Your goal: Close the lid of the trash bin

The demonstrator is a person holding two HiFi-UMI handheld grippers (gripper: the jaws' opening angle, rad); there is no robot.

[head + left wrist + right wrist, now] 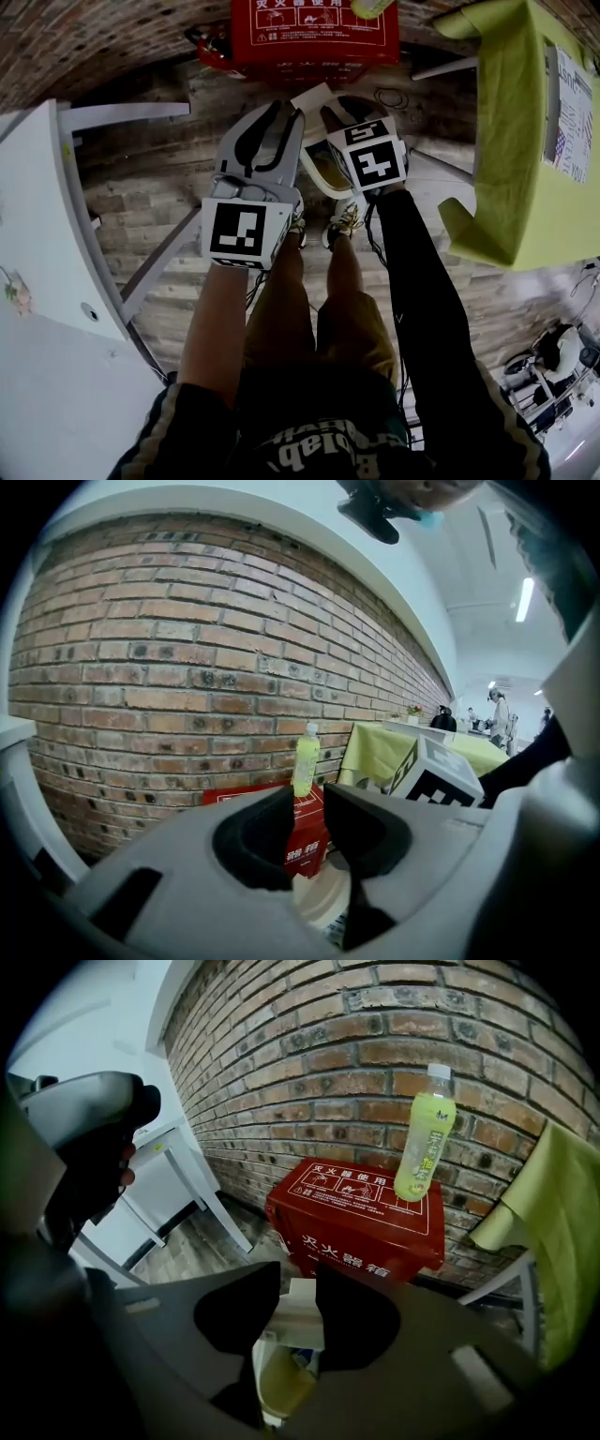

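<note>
Bin (281, 1384): small, round-mouthed and white-walled, with a smooth plastic look and a yellowish lining showing inside. It stands upright on the wood-plank floor (141, 192), long axis vertical, mouth up. It sits directly ahead of the person's shoes, between the two grippers and just in front of the red box (361, 1218).

Lid (298, 1314): a flat, white, square-cornered panel. It is raised off the mouth at the side nearest the red box and tilts upward, so the bin is not closed.

Right gripper (298, 1283): matte grey shell with black pads, pointing steeply down at the bin. Its jaws stand partly apart with the lid's free edge in the gap. No firm clamp on the lid can be seen.

Left gripper (307, 803): same build, held closer to level. Its jaws are well apart with nothing between them.

Surroundings: a rough brick wall (375, 1044) with pale mortar lines. A glossy, box-shaped red case with white print stands against it, with a slim yellow-green bottle (424, 1138) upright on top. A draped green cloth (506, 141) lies to the right and a smooth white table (37, 216) to the left.
</note>
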